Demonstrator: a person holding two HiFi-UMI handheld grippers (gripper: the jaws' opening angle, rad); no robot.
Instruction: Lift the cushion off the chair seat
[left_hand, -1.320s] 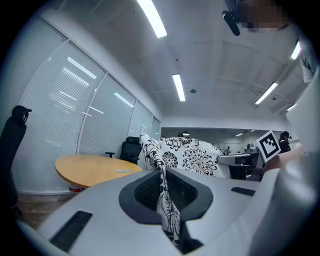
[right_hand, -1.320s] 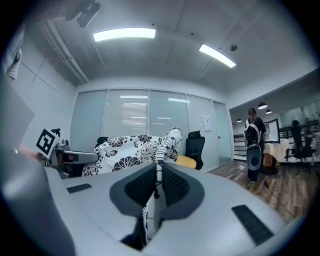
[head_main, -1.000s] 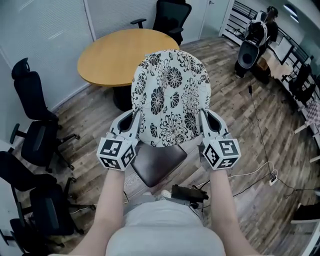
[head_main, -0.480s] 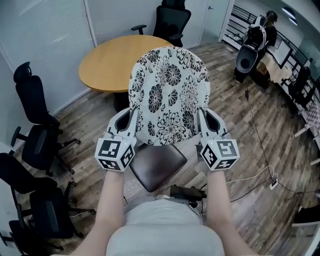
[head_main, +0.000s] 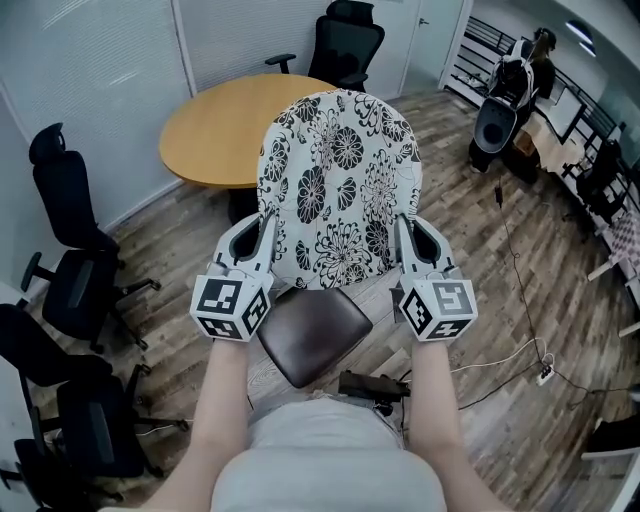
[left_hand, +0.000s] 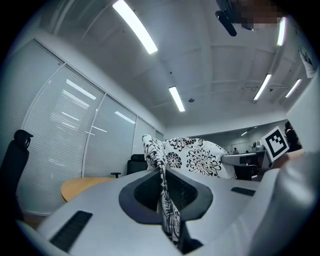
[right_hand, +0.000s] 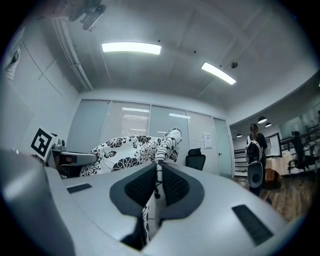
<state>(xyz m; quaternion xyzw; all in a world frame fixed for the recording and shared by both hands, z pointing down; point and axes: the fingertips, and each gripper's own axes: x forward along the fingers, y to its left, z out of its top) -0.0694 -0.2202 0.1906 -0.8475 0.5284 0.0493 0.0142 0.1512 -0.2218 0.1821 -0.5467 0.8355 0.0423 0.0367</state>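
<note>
The cushion is white with black flowers and hangs in the air, held up flat above the dark brown chair seat. My left gripper is shut on the cushion's left edge and my right gripper is shut on its right edge. In the left gripper view the cushion's edge runs pinched between the dark pads of the left gripper. The right gripper view shows the cushion fabric clamped the same way in the right gripper. The cushion hides the back part of the seat.
A round wooden table stands behind the chair. Black office chairs line the left wall and another stands at the back. A black device with cables lies on the floor by my feet. A person stands far right.
Both grippers have carried the cushion slightly higher and farther from me, so more of the brown seat shows below it. The jaws stay shut.
</note>
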